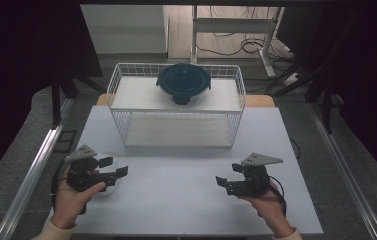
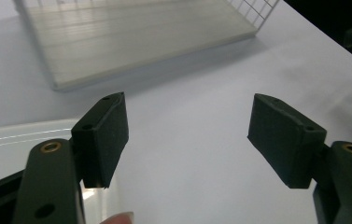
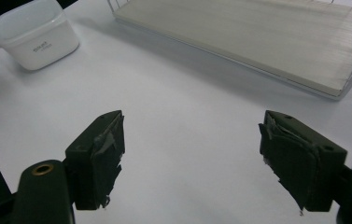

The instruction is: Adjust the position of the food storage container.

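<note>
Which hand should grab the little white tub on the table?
Probably the left. The left gripper sits right at the white tub, whose rim lies beside its left finger in its own view. The right gripper is across the table, far from the tub. Both are open and empty.

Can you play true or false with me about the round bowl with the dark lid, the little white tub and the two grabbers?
1. The round bowl sits on the wire rack's top shelf. True.
2. The left gripper is squeezing the white tub. False: its jaws are open, holding nothing.
3. The right gripper is open. True.
4. The round bowl has no lid. False: a dark lid covers it.
</note>
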The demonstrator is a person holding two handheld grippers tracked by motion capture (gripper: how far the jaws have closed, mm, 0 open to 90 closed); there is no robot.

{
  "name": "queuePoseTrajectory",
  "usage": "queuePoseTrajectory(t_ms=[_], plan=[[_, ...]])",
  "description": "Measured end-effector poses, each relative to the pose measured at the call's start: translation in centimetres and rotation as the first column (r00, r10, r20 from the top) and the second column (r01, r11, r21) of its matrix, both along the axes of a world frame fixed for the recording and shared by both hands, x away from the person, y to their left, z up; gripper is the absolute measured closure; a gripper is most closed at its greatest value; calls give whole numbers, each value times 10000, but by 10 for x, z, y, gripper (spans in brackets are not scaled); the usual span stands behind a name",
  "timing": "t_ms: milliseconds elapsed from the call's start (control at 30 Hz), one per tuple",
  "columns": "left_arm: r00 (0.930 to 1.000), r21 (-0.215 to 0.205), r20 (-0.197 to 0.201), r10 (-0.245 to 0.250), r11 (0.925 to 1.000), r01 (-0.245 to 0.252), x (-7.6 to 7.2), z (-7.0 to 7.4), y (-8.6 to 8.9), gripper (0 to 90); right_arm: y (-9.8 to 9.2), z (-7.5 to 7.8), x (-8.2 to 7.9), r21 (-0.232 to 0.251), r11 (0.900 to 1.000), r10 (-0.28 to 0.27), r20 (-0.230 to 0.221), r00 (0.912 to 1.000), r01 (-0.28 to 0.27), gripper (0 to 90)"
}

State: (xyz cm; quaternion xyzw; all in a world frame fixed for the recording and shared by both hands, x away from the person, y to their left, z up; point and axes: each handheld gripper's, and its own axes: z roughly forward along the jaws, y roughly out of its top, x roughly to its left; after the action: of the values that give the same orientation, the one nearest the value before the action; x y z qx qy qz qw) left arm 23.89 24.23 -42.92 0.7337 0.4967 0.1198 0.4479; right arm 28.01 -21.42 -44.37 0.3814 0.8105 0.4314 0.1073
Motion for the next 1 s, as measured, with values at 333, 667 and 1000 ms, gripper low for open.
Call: queuePoseTrajectory(t_ms=[333, 667, 1000], plan=[[9953, -70, -64, 966, 9953, -967, 2, 2, 38, 291, -1, -1, 1, -27, 10000, -29, -46, 10000, 29, 220], [9783, 140, -596, 1983, 9801, -1978, 10, -15, 72, 312, -1, -3, 2, -96, 9999, -40, -138, 9999, 38, 220], [9561, 716, -928, 2781, 9596, -2721, 19, -34, 99, 450, -2, -5, 4, -142, 9999, -81, -168, 9998, 79, 220]])
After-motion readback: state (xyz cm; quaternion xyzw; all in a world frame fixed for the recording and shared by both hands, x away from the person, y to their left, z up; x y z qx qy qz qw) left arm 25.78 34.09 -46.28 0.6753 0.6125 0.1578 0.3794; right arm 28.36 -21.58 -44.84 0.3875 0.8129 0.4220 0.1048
